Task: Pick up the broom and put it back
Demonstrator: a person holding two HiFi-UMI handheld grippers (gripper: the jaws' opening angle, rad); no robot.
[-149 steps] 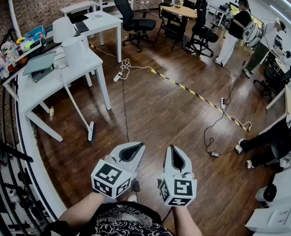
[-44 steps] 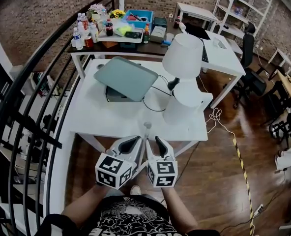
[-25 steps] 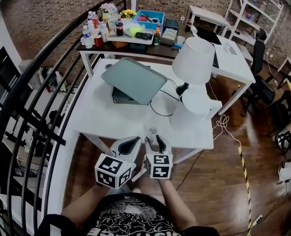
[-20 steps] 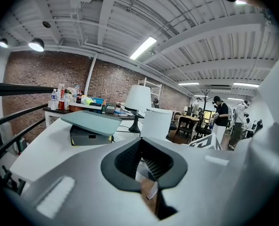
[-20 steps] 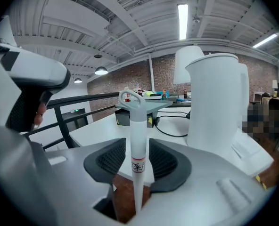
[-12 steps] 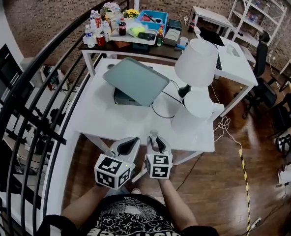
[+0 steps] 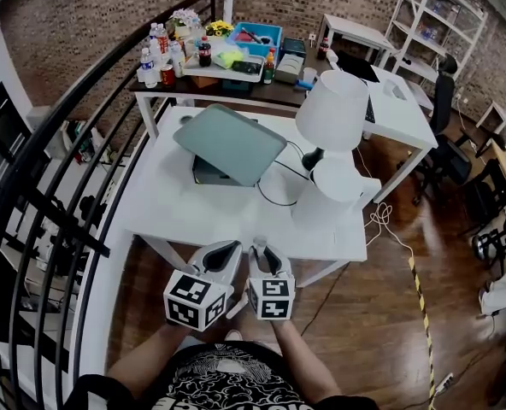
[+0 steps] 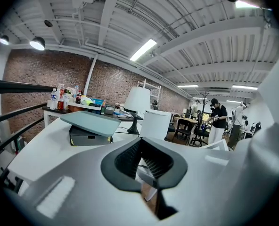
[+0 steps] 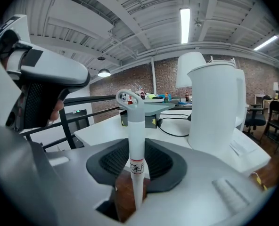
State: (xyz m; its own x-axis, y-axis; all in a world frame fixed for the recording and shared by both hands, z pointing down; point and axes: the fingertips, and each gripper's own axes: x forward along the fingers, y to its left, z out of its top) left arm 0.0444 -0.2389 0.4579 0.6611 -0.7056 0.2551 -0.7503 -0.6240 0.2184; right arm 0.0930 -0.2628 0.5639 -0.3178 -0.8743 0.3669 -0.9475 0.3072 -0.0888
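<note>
Standing upright between the jaws of the right hand-held gripper (image 9: pixel 136 160), the white broom handle (image 9: pixel 135 126) is clenched by the pads on both sides, and its loop end rises above the jaws. The lower part of the broom is hidden under the gripper. The left hand-held gripper (image 8: pixel 144 161) is just beside the right one, released, with jaws apart and nothing between them. Both are at the near edge of the white table (image 7: pixel 193 212), which carries a white lamp (image 7: pixel 334 109) and a tilted grey-green panel (image 7: pixel 230 142).
</note>
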